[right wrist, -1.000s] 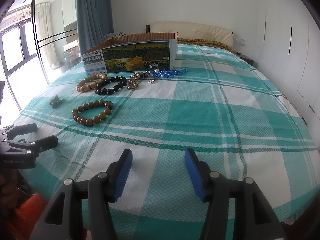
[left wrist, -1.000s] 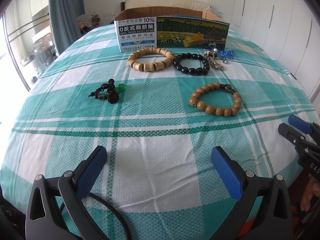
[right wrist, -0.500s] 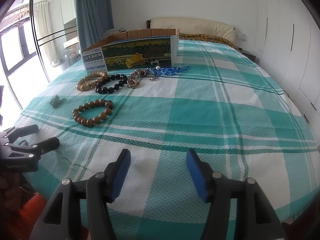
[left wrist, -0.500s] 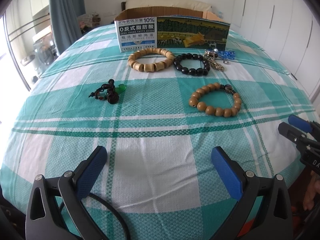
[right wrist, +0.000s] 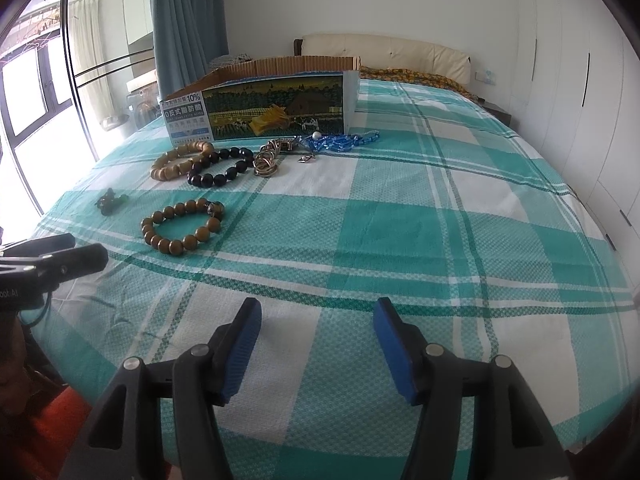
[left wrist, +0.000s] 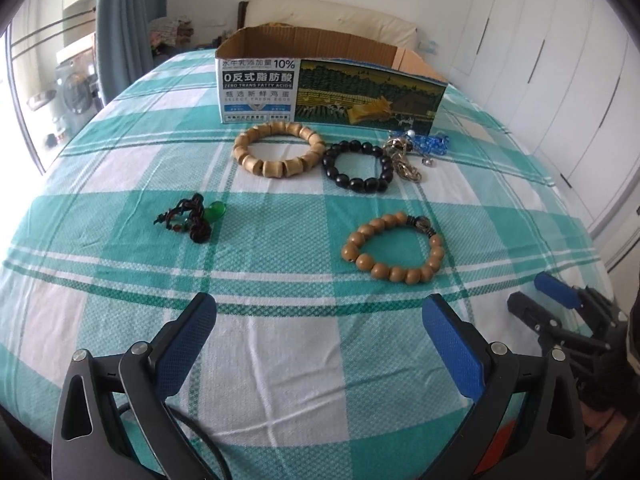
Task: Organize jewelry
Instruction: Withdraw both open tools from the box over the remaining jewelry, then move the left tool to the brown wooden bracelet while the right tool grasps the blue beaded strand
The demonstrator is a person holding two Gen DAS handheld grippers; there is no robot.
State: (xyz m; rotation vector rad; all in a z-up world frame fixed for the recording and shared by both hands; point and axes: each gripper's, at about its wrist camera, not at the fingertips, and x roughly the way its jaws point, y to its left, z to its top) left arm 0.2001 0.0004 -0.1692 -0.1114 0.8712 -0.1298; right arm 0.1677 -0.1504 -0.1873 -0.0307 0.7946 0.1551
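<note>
Several pieces of jewelry lie on a green plaid bed: a round-bead brown bracelet (left wrist: 394, 248) (right wrist: 182, 226), a black bead bracelet (left wrist: 357, 166) (right wrist: 220, 168), a light wooden bracelet (left wrist: 278, 149) (right wrist: 178, 159), a dark cord charm with a green bead (left wrist: 194, 217) (right wrist: 109, 201), a gold chain (left wrist: 404, 160) (right wrist: 267, 158) and blue beads (left wrist: 430, 142) (right wrist: 340, 141). Behind them stands an open cardboard box (left wrist: 332, 94) (right wrist: 260, 110). My left gripper (left wrist: 320, 334) (right wrist: 60, 254) is open above the near cloth. My right gripper (right wrist: 317, 334) (left wrist: 540, 298) is open too, with nothing between its fingers.
White wardrobe doors (right wrist: 580, 80) line the right side of the bed. A curtain (right wrist: 188, 24) and tall windows (right wrist: 40, 92) are on the left. A pillow (right wrist: 384, 54) lies at the headboard. A black cable (left wrist: 192, 432) hangs under the left gripper.
The left gripper has lifted and tipped forward, so the jewelry sits lower in its view and more of the box's inside shows. The right gripper stays where it was.
</note>
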